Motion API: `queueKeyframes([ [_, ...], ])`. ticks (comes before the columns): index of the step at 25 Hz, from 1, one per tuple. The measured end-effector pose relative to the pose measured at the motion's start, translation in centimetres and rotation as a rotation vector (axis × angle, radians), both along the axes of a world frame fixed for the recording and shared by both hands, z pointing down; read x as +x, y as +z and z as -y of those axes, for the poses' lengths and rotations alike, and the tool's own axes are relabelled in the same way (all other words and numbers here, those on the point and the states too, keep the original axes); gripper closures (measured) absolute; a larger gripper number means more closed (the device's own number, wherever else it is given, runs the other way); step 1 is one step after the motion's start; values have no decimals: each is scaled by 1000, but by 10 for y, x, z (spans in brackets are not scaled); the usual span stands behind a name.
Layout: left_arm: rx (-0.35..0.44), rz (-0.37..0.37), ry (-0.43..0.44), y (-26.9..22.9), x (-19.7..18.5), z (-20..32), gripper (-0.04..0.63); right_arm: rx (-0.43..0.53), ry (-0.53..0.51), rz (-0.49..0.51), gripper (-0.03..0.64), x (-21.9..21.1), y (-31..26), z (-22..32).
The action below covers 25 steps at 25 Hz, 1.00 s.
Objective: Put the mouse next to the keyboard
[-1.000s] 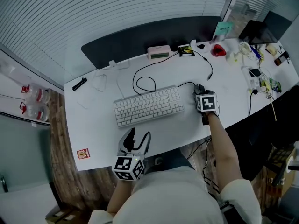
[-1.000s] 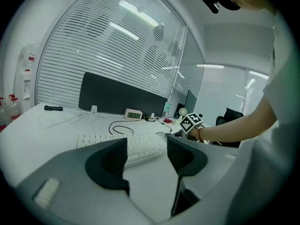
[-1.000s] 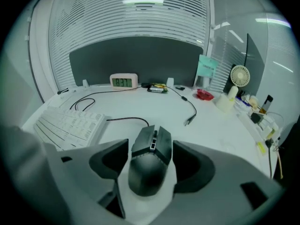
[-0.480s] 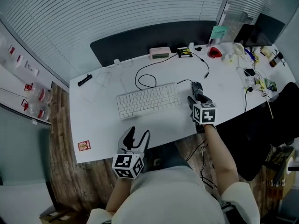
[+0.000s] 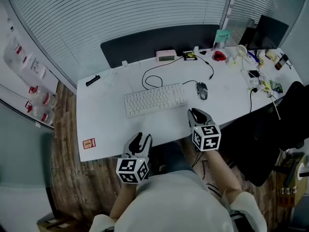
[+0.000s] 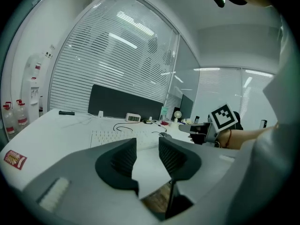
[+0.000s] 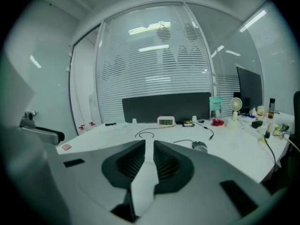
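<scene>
The white keyboard (image 5: 155,99) lies mid-desk, and the dark corded mouse (image 5: 202,90) rests on the desk just to its right, a small gap apart. My right gripper (image 5: 195,114) hovers near the front edge, short of the mouse and touching nothing. Its jaws are closing, a thin slit remains, and nothing is between them (image 7: 149,149). The mouse (image 7: 200,146) shows beyond its right jaw. My left gripper (image 5: 140,139) is at the front edge below the keyboard, jaws closing and empty (image 6: 147,142). Keyboard (image 6: 117,137) and mouse (image 6: 166,135) lie ahead of it.
A small clock (image 5: 165,55) and a black partition (image 5: 159,40) stand at the back. A black marker (image 5: 93,80) lies far left and a red sticker (image 5: 89,143) near the front left corner. Clutter with a fan (image 5: 241,50) fills the right end. A black chair (image 5: 273,124) stands right.
My right gripper let go of the mouse and drew back toward the front edge; the mouse stays right of the keyboard. Both grippers' jaws have narrowed.
</scene>
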<state>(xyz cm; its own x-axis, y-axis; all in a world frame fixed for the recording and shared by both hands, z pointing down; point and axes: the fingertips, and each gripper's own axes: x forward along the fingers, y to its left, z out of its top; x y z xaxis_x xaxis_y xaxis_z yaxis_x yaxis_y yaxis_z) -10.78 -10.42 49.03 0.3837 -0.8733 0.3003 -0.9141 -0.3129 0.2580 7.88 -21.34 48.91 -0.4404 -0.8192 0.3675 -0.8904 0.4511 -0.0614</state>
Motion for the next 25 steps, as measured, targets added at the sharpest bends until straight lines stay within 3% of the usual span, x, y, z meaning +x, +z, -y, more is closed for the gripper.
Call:
queueKeyframes([
  [12, 12, 7, -20, -4, 1, -22, 579, 78, -90, 42, 614, -29, -28, -78],
  [25, 16, 2, 2, -7, 7, -27, 584, 76, -138, 83, 615, -40, -30, -94],
])
